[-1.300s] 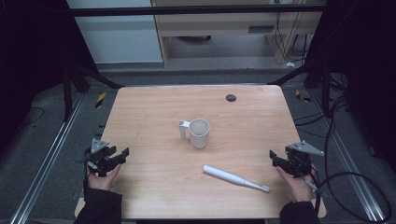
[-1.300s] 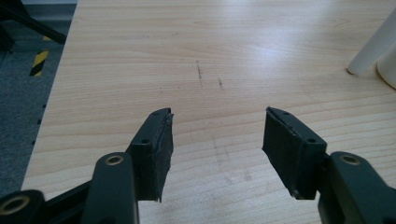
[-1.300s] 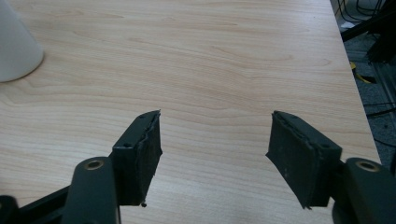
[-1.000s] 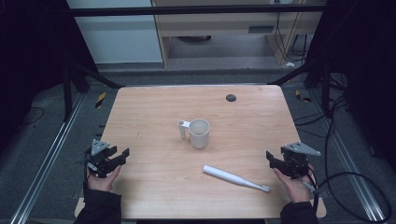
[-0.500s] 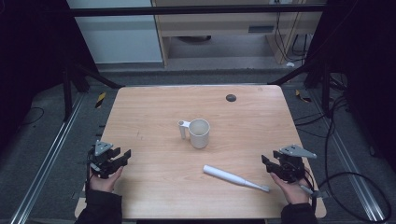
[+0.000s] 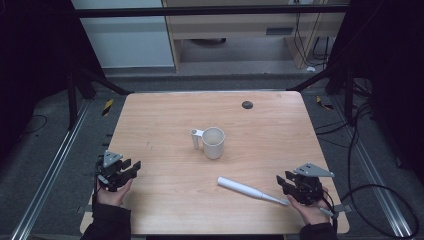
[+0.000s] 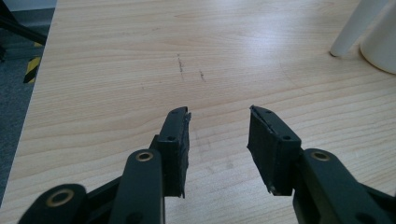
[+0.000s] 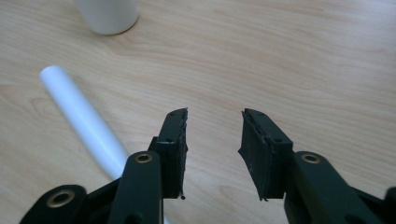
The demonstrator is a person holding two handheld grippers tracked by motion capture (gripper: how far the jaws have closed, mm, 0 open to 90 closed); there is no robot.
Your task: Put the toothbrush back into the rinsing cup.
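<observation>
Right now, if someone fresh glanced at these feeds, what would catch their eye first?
Probably the white mug standing upright near the middle of the wooden table, handle toward the left. Next, the white stick-shaped tool lying flat in front of it, slanting toward the right claw, which sits just beside its thin end. Both claws have just been closing with nothing between their jaws; the left claw waits at the table's near left edge.

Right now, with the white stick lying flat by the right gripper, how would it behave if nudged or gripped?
The stick looks round and smooth, so a sideways nudge would probably roll it. It tapers toward one end, so it may roll in a curve. It looks rigid and light; the right gripper could likely lift it without sag.
</observation>
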